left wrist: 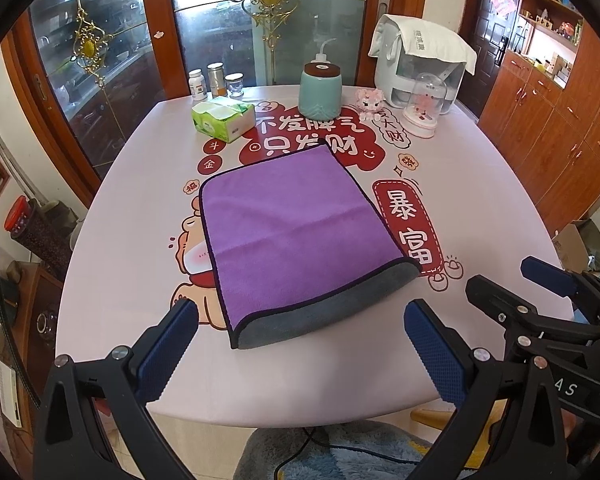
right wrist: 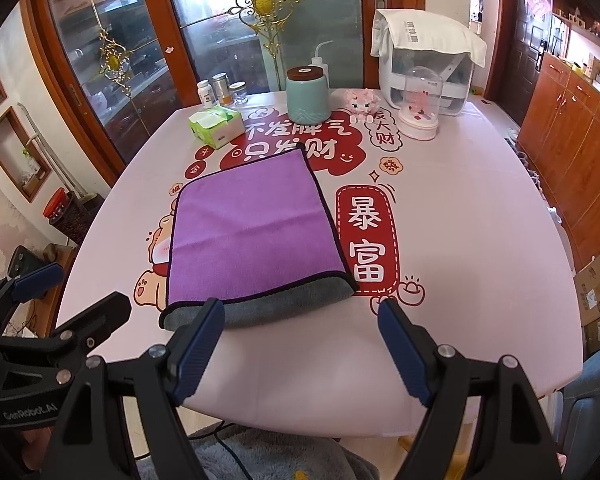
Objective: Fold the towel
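A purple towel (left wrist: 296,224) with a grey underside lies folded in half on the pink printed table (left wrist: 480,208), its grey fold along the near edge. It also shows in the right wrist view (right wrist: 252,236). My left gripper (left wrist: 300,344) is open and empty, hovering above the table's near edge just short of the towel. My right gripper (right wrist: 300,344) is open and empty, also near the front edge; its left finger (right wrist: 198,344) overlaps the towel's near edge in view. The right gripper shows in the left wrist view (left wrist: 540,292) at the right.
At the back of the table stand a green tissue pack (left wrist: 224,118), a teal jar (left wrist: 320,90), small bottles (left wrist: 216,80), a pink toy (left wrist: 370,102), a glass dome (left wrist: 424,110) and a white appliance (left wrist: 420,64). Cabinets stand on the right.
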Motion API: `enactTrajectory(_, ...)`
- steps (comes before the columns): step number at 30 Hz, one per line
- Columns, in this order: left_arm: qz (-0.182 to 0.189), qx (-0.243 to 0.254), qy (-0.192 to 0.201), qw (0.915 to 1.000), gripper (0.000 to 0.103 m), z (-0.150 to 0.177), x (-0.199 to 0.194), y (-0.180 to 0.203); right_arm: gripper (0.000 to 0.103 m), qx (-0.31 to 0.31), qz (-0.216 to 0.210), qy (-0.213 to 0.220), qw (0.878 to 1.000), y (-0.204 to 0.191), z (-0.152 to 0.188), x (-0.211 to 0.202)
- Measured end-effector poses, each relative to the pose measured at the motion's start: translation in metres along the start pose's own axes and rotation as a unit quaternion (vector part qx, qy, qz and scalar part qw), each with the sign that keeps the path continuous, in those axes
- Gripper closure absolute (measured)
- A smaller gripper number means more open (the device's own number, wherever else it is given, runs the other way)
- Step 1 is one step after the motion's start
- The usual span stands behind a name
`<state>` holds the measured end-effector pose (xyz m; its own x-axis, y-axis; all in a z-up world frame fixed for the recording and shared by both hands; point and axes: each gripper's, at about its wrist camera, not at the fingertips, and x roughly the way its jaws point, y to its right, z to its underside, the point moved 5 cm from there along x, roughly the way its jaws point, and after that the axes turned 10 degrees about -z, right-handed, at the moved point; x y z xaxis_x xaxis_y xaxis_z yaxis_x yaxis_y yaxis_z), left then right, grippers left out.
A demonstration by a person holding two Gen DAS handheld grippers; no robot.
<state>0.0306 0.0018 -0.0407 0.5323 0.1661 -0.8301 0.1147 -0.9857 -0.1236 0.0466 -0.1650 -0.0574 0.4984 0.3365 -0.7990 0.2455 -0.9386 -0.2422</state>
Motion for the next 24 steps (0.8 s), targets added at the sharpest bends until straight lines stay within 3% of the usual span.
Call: enactTrajectory(24, -0.043, -0.059, -0.025, 0.9970, 0.001, 0.007, 0.010, 0.021, 0.023, -0.043, -0.052, -0.025, 0.997, 0.032, -0.015, 0.020)
